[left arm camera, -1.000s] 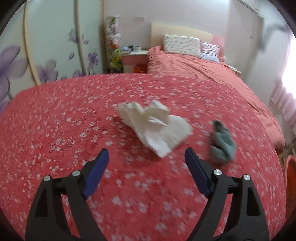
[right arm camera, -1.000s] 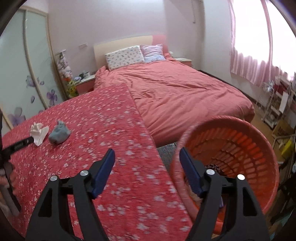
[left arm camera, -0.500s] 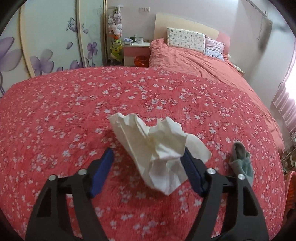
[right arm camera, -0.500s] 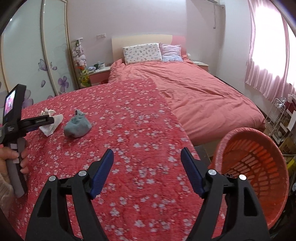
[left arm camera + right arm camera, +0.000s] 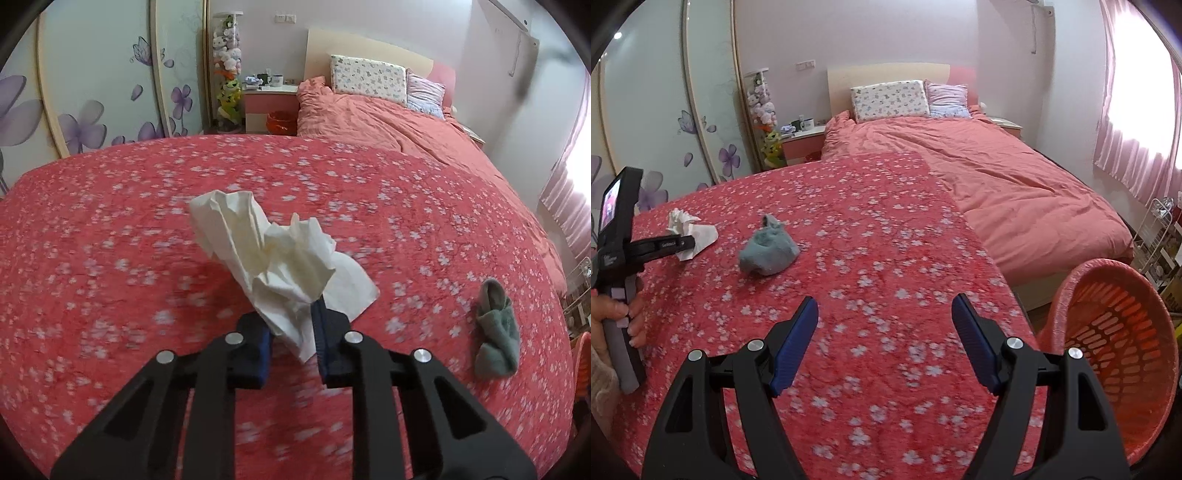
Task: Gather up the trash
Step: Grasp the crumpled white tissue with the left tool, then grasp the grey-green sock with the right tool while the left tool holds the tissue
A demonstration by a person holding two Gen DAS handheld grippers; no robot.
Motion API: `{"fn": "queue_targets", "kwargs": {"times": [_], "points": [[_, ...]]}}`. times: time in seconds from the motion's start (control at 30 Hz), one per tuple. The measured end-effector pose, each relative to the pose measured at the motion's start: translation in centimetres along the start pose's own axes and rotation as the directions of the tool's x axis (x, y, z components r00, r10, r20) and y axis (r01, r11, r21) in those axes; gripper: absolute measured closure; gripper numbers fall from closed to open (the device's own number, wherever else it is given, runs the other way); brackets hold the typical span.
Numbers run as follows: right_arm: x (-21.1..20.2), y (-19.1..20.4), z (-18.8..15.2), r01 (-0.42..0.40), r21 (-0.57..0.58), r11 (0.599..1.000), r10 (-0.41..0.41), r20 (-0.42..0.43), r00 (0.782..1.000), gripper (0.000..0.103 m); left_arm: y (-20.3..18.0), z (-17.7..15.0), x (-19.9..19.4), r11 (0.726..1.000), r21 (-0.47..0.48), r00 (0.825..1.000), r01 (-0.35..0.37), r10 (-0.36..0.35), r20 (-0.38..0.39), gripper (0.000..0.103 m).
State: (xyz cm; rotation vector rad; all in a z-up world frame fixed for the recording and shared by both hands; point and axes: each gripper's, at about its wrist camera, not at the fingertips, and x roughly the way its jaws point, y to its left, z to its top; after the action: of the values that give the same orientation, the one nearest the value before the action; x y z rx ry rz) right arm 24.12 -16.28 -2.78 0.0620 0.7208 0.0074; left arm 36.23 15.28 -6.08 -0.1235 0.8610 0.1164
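Red flowered cover (image 5: 110, 258) across the whole lower frame in both views; plain pink bed (image 5: 1015, 177) behind it at upper right of the right wrist view. Orange slatted basket (image 5: 1115, 343) at the lower right edge of that view, beside the cover's edge, shown more fully than half a second ago. Grey-green sock (image 5: 495, 321) at right of the left wrist view, well apart from the paper; same sock (image 5: 768, 251) left of centre in the right wrist view. Crumpled white tissue (image 5: 273, 266) at centre of the left wrist view, now pinched at its lower end. Left gripper (image 5: 291, 347) closed on the tissue, blue pads pressed in from both sides, where half a second ago spread wide around it. Seen from the right wrist view, left gripper (image 5: 683, 242) at the left edge, tissue (image 5: 690, 230) still down at the cover. Right gripper (image 5: 884, 343) spread wide and holding nothing, over the cover at lower centre, as before
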Motion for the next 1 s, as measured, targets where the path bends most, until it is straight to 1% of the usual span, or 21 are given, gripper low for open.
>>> {"fn": "queue_targets", "kwargs": {"times": [0.17, 0.3, 0.5, 0.63, 0.73, 0.9, 0.97, 1.0], "points": [[1.0, 2.1, 0.8, -0.04, -0.015, 0.999, 0.039, -0.012, 0.999, 0.029, 3.2, -1.0, -2.3, 1.0, 0.01, 1.0, -0.015, 0.015, 0.017, 0.083], [2.5, 4.4, 1.8, -0.086, -0.01, 0.996, 0.086, -0.032, 0.996, 0.029, 5.6, -1.9, -3.7, 0.999, 0.014, 0.999, -0.033, 0.033, 0.02, 0.083], [4.9, 7.4, 3.4, -0.125, 0.01, 0.992, 0.126, -0.06, 0.99, 0.029, 7.8, -2.8, -5.6, 0.999, 0.027, 0.998, -0.047, 0.046, 0.039, 0.083], [6.8, 9.5, 4.1, -0.113, -0.013, 0.993, 0.112, -0.082, 0.99, 0.029, 8.5, -3.1, -6.4, 0.999, 0.032, 0.998, -0.044, 0.042, 0.049, 0.083], [8.0, 10.9, 4.3, -0.086, -0.037, 0.996, 0.082, -0.096, 0.992, 0.031, 8.8, -3.3, -6.8, 0.998, 0.04, 0.997, -0.044, 0.042, 0.059, 0.083], [8.9, 11.4, 3.9, -0.059, -0.047, 0.997, 0.052, -0.133, 0.99, 0.041, 8.9, -3.5, -6.9, 0.999, 0.025, 0.998, -0.029, 0.028, 0.055, 0.083], [9.1, 11.3, 3.7, -0.054, -0.047, 0.997, 0.047, -0.146, 0.988, 0.053, 8.9, -3.6, -6.9, 1.0, 0.021, 0.998, -0.023, 0.022, 0.053, 0.083], [9.1, 11.2, 3.5, -0.053, -0.045, 0.998, 0.045, -0.152, 0.987, 0.055, 8.9, -3.8, -7.0, 1.0, 0.021, 0.998, -0.021, 0.02, 0.052, 0.083]]}}
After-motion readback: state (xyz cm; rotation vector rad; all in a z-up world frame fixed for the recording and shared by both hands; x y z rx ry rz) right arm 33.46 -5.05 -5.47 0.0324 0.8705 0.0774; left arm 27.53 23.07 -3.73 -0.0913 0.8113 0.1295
